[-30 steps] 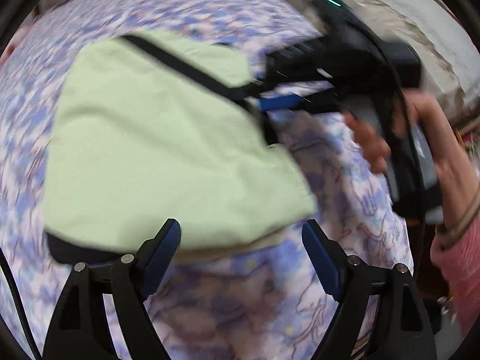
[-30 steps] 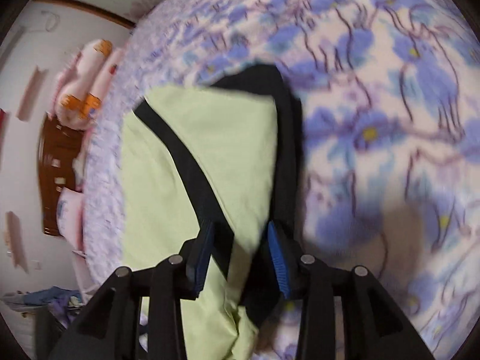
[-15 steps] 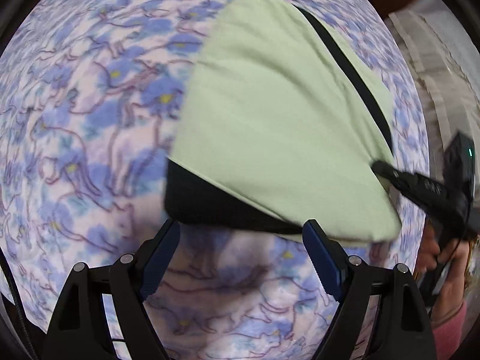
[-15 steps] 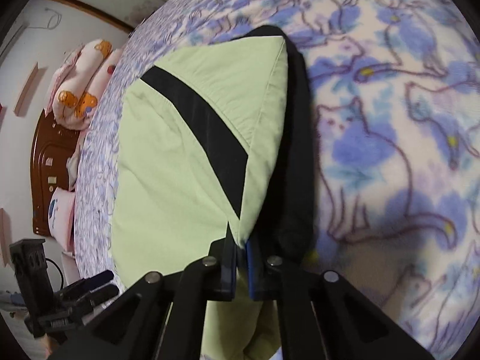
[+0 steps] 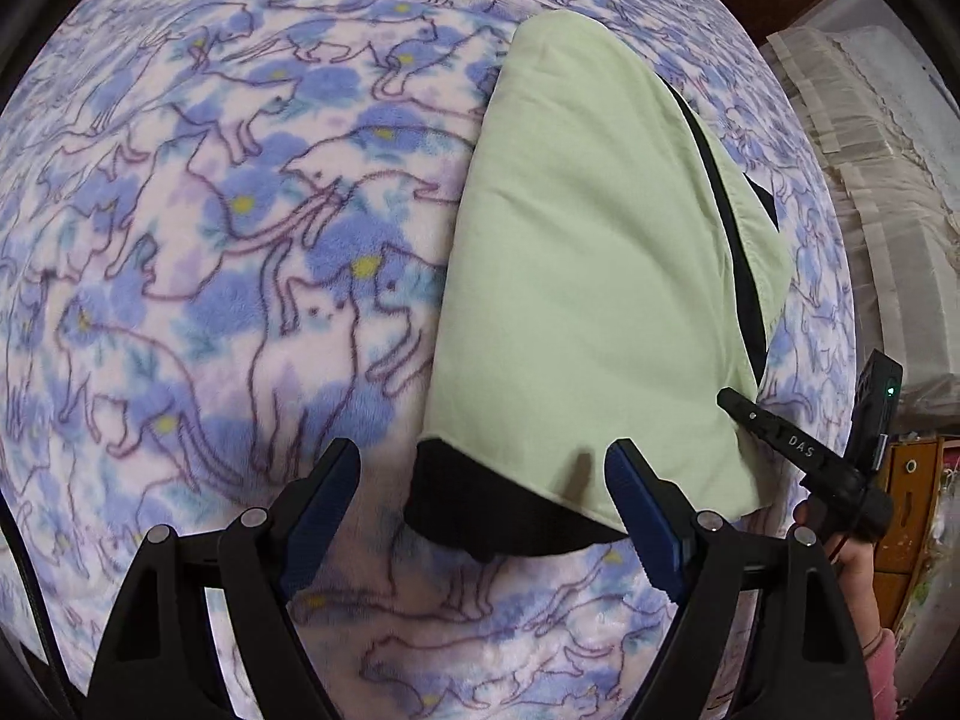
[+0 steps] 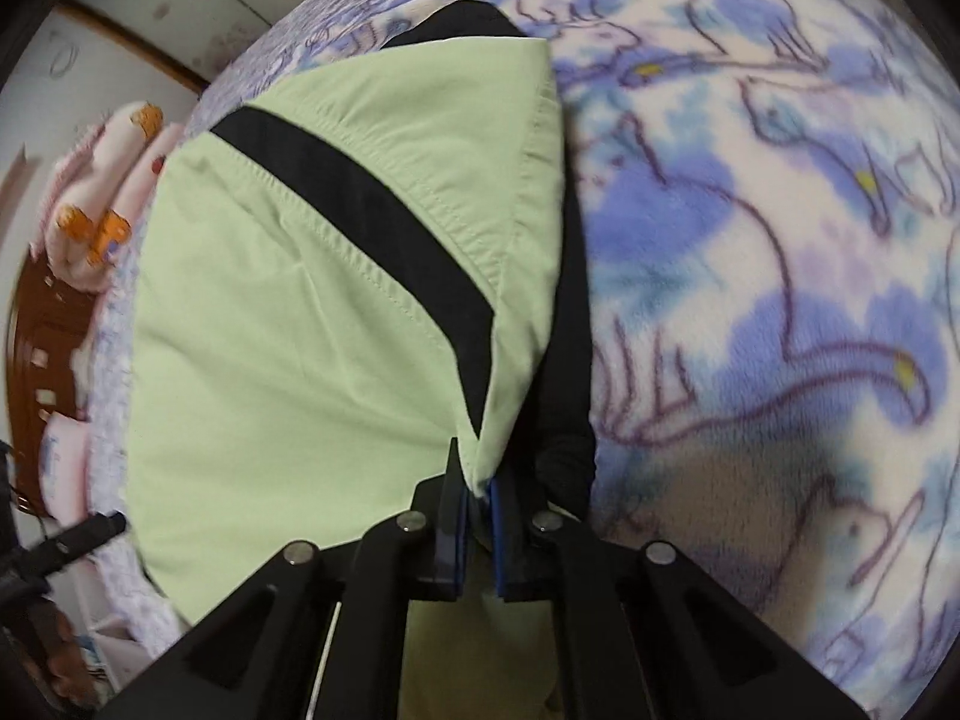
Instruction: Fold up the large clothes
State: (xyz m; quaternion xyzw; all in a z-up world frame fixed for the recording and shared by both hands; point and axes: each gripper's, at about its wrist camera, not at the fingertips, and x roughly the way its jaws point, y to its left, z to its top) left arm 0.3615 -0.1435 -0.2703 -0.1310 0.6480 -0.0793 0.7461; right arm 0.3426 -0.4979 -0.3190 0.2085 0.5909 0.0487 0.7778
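Centre-right of left wrist view: pale green garment [image 5: 588, 276] with black trim, folded, flat on cat-print blanket [image 5: 210, 252]. Left gripper [image 5: 483, 516] spread wide, hovering over garment's near black corner, nothing between fingers. Lower centre of right wrist view: right gripper [image 6: 477, 516] pressed together, pinching green garment edge. Right gripper body also visible at right edge of left view.

Bare blanket [image 5: 198, 276] lies left of the folded garment [image 5: 588, 276] — unobstructed passage there. The left gripper [image 5: 480, 510] stands wide apart, straddling the garment's near black corner. On the garment's right edge the right gripper [image 5: 798, 450] blocks access — clamped on fabric.
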